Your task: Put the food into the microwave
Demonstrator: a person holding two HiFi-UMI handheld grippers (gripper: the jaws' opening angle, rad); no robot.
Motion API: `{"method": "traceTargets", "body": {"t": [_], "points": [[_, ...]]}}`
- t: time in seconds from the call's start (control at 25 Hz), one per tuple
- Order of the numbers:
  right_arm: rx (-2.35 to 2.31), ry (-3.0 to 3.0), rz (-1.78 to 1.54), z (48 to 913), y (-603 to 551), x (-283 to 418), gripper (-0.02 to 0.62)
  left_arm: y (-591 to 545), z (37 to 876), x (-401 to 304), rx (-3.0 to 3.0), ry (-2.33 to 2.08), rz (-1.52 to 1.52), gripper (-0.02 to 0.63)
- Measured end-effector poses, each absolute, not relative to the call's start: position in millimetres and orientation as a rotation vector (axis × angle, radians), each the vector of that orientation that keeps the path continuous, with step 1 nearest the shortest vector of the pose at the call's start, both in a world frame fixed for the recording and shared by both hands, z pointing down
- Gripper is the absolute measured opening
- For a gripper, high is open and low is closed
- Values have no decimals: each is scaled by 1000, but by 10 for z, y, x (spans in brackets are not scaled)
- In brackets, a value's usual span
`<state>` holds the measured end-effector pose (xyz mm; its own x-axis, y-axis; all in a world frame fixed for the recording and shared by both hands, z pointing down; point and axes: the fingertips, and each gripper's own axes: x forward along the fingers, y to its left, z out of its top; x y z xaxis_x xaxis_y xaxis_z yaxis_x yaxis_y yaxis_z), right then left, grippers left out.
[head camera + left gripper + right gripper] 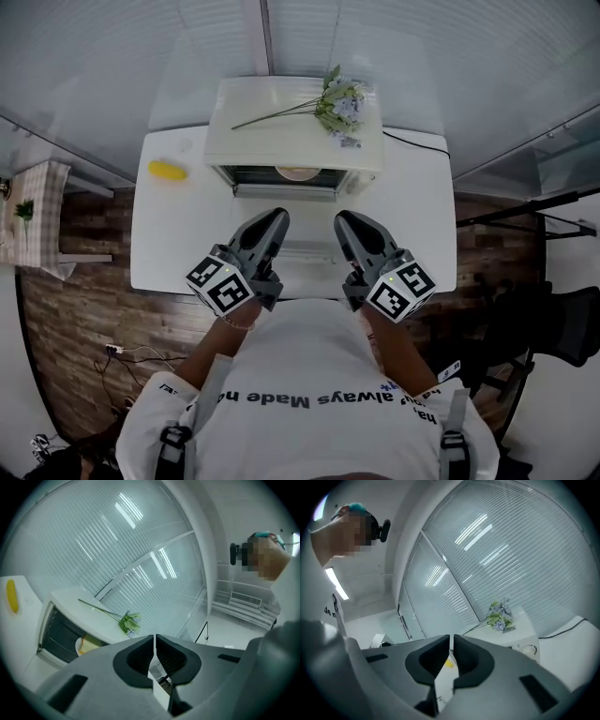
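Note:
A white microwave (pixel 281 127) stands at the back of the white table (pixel 173 234). In its dark front opening sits a plate of pale food (pixel 296 172), which the left gripper view also catches as a plate (pixel 86 644). A yellow piece of food (pixel 168 171) lies on the table to the left of the microwave. My left gripper (pixel 278 217) and right gripper (pixel 345 219) hang side by side over the table's near half, close to my chest and short of the microwave. Both point at it with jaws pressed together and nothing between them.
A bunch of artificial flowers (pixel 339 103) lies on the microwave's top. A black cable (pixel 414 141) runs off behind its right side. Blinds cover the wall behind. A dark chair (pixel 562 323) stands on the wooden floor to the right, and a checked cloth (pixel 36 216) at the left.

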<state>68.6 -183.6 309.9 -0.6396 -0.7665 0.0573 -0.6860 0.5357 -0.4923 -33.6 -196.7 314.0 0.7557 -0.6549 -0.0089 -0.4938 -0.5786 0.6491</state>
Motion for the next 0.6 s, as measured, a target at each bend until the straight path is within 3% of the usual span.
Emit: {"method": "traceTargets", "body": {"t": [0.6], "points": [[-1406,2843,-296,2525,-1647,533,31,-1798,2560,-354,2571,-1020,-187,23]]}}
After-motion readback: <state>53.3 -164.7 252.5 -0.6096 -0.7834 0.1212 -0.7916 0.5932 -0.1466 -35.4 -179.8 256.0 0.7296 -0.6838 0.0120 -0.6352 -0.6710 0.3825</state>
